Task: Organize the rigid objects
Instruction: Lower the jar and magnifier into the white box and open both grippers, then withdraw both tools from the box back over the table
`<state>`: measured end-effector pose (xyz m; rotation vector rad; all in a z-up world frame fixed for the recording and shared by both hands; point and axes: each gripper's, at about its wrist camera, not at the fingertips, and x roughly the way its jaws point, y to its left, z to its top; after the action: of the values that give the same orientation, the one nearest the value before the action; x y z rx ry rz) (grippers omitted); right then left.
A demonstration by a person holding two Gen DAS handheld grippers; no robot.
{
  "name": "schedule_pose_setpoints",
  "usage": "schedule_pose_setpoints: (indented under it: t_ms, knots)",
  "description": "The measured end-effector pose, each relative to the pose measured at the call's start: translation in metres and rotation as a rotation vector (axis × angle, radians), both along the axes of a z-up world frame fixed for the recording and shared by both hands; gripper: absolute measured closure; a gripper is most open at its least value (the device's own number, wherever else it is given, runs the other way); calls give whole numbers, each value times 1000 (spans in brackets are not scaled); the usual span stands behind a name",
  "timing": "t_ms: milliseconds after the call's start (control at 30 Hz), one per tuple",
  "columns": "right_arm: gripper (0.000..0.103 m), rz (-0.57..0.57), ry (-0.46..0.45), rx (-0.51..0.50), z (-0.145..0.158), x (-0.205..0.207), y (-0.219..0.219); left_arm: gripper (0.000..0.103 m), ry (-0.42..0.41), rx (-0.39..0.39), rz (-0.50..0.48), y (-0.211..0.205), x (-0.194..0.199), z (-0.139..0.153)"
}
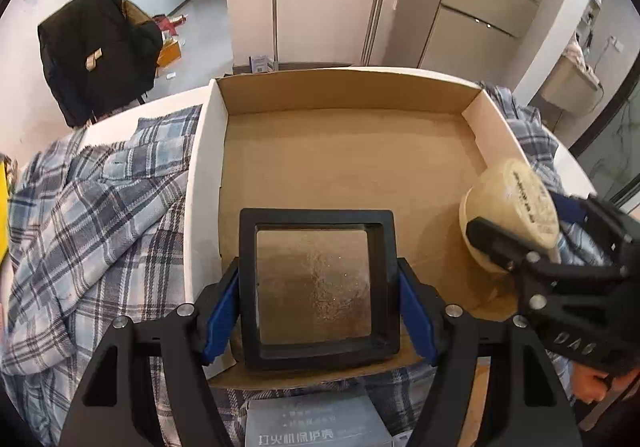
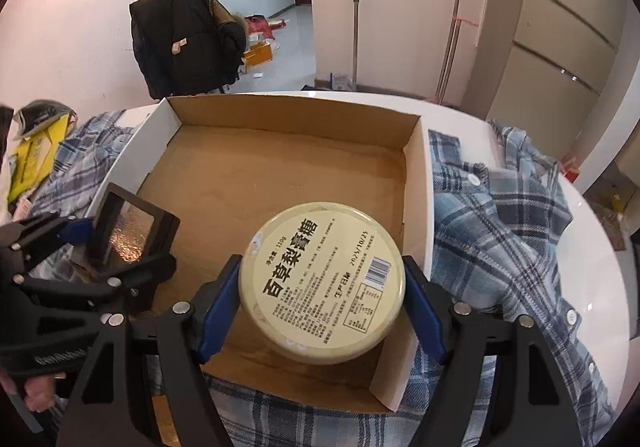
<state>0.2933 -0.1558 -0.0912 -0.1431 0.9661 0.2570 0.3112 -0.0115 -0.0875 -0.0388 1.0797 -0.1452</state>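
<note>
the left hand-held gripper (image 1: 320, 303) is clamped on a black square case (image 1: 318, 287) at the cardboard box's (image 1: 344, 151) six o'clock edge; the right hand-held gripper (image 2: 322, 301) clamps a round tin (image 2: 322, 279) at the box's four o'clock corner.

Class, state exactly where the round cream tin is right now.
Right wrist view: the round cream tin sits between the right tool's blue pads, over the cardboard box's near right corner.

I'm holding both grippers tilted steeply down, side by side: left gripper (image 1: 318, 303) clamping a black frame (image 1: 320, 287), right gripper (image 2: 322, 299) clamping a round tin (image 2: 322, 279).
</note>
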Motion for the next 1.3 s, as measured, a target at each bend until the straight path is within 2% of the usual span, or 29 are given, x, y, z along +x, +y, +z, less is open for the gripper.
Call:
schedule_pose_setpoints:
  t_ms: [133,233,333,400,467,500,600,733,800,867,900,967,1133,1300]
  knots:
    - [28,5,-9,-6,-1,0,0,23,-26,-43,2,5,0,6]
    - [26,-1,0,42,2,0,-5,18,-62,-41,8,7,-1,15]
    - [26,-14,-7,69,10,-1,-10,18,-129,-21,18,8,-7,32]
    - [22,-31,-48,81,24,-5,-14,18,-198,-30,30,12,-15,49]
    - [21,-65,-104,99,41,-12,-21,18,-311,-24,79,16,-28,73]
    - [20,-92,-135,112,50,-16,-25,18,-395,-13,110,17,-39,89]
    - [20,-134,-209,165,82,-31,-36,17,-545,-10,104,19,-68,125]
    - [20,-98,-304,210,127,-57,-40,14,-652,-1,87,21,-97,166]
    - [8,-85,-358,196,146,-75,-39,14,-735,-21,90,24,-122,188]
    - [4,-62,-405,178,161,-96,-38,8,-797,-58,86,27,-145,201]
    - [4,-54,-426,171,167,-107,-38,0,-817,-69,87,28,-154,204]
    - [4,-29,-464,156,175,-129,-37,0,-884,-101,96,29,-178,210]
    - [4,6,-542,151,178,-179,-35,0,-889,-125,93,29,-211,212]
    - [4,-3,-537,176,159,-206,-39,0,-853,-108,90,26,-239,193]
